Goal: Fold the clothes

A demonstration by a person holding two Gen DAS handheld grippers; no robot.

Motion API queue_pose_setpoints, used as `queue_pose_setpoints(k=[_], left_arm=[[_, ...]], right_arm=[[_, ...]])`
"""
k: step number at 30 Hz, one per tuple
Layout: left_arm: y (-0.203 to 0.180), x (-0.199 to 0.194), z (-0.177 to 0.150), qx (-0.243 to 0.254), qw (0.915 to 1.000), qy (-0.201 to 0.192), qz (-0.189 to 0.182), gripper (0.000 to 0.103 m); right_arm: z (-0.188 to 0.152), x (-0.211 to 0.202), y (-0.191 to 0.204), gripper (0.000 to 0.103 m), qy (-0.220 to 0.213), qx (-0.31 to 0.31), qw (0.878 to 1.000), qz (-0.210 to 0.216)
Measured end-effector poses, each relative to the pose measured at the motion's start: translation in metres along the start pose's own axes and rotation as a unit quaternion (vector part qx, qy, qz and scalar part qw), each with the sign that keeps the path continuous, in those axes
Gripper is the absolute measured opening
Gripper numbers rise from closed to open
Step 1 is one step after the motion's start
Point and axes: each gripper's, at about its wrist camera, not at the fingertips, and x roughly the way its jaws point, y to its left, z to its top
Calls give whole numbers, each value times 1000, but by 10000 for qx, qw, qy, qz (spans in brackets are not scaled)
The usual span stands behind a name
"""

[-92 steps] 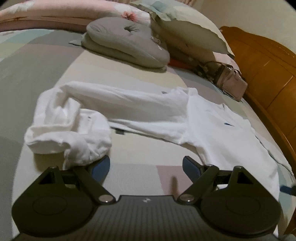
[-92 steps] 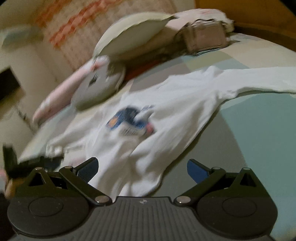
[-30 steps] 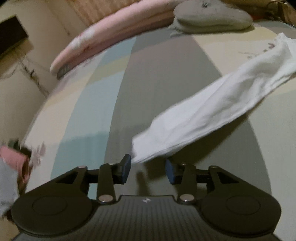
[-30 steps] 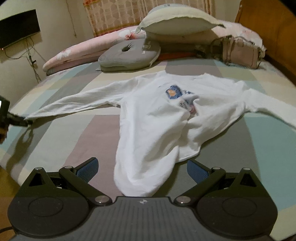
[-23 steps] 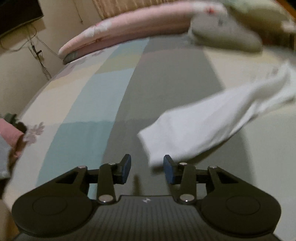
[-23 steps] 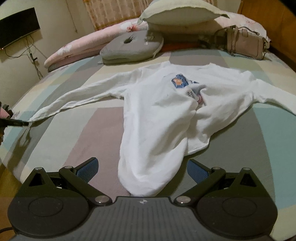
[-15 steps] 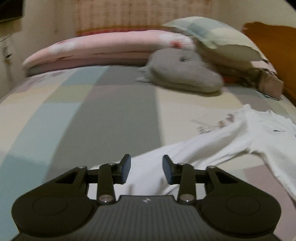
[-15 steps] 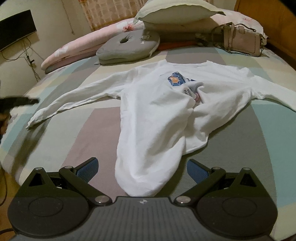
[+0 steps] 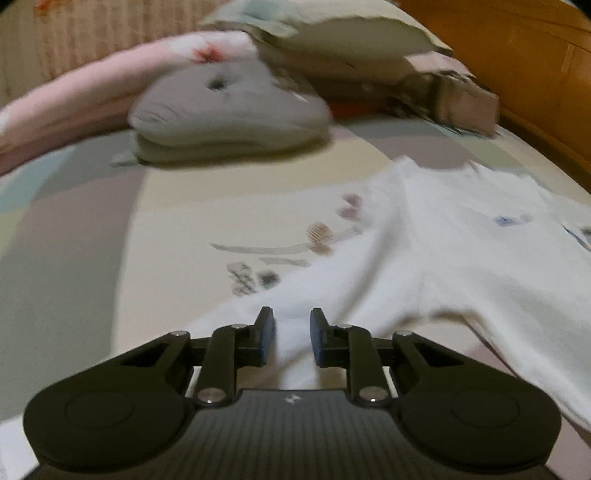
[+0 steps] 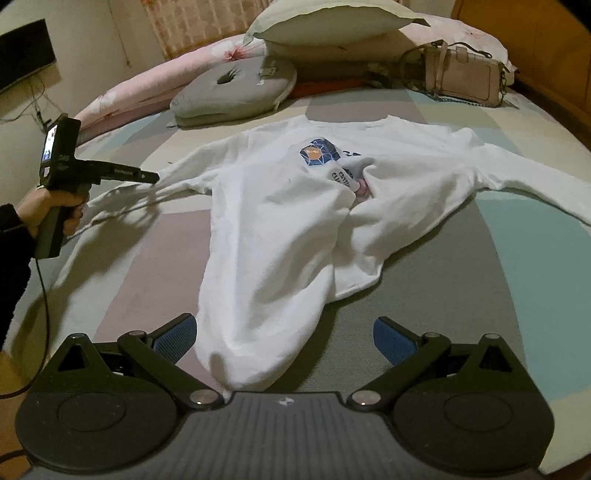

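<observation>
A white long-sleeved shirt (image 10: pixel 295 221) with a blue chest print lies face up on the bed, both sleeves spread out and its body bunched into folds. My left gripper (image 9: pixel 292 332) is nearly closed, with the shirt's left sleeve (image 9: pixel 295 354) between its fingers. In the right wrist view that left gripper (image 10: pixel 155 177) sits at mid-sleeve, where wrinkles gather toward its tip. A hand (image 10: pixel 48 206) holds it. My right gripper (image 10: pixel 284 332) hangs open just above the shirt's hem, with nothing between its fingers.
A grey ring cushion (image 10: pixel 236 92), a pink bolster (image 10: pixel 147 81), a large pillow (image 10: pixel 325 18) and a pink handbag (image 10: pixel 461 81) lie at the head of the bed. A wooden headboard (image 10: pixel 535 37) is at the right. A cable (image 10: pixel 44 314) hangs over the bed's left edge.
My left gripper left the sleeve's cuff, swung toward the shirt and narrowed onto the sleeve at mid-length. The right gripper has barely moved and stays open over the hem.
</observation>
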Motion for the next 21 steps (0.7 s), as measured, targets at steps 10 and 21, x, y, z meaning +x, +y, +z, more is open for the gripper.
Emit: queue_pose_setpoints(k=[10,21], left_arm=[[-9,-28,17,159,9986,-396,-325,21],[-25,8,39,330,9985,-168,-393,21]], right_arm=[[0,40,-29,103,188,102,9989,-417],[0,43,-26,103,407,23,9977,-539]])
